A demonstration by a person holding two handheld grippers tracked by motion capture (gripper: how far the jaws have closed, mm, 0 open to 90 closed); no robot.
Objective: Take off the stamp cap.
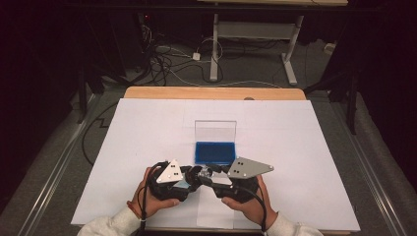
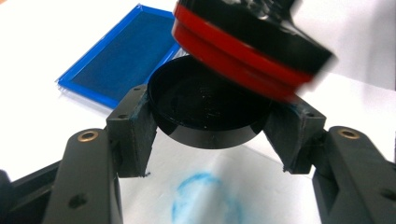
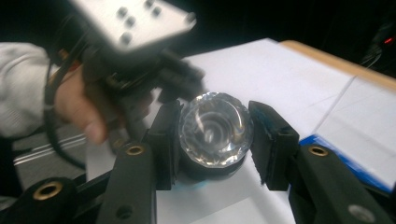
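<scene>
Black plastic makes up the round cap (image 2: 205, 109), and it is gripped by its sides in the left gripper (image 2: 208, 126), whose jaws are closed tight on it. Just above the cap sits the stamp (image 2: 247, 42), black with a red band, and its clear knob (image 3: 215, 128) is squeezed in the right gripper (image 3: 215, 140), whose jaws are closed on it too. Both things are held up over the white paper (image 1: 147, 142), near the person's edge of the table, just in front of the blue ink pad (image 1: 214, 153) with its clear lid standing open. A round blue mark (image 2: 205, 205) is seen on the paper under the cap.

The cap is judged to be light, hard and smooth, so it could slip if it is held loosely. It is best taken by its round side wall, with one pad on each side, as it is now. The stamp seems a bit heavier and top-heavy. Its shiny knob looks slippery, with little flat faces, so a firm squeeze across the middle is needed. The red band may carry wet ink, so that part is better left untouched. It cannot be told whether the cap and the stamp are touching.
</scene>
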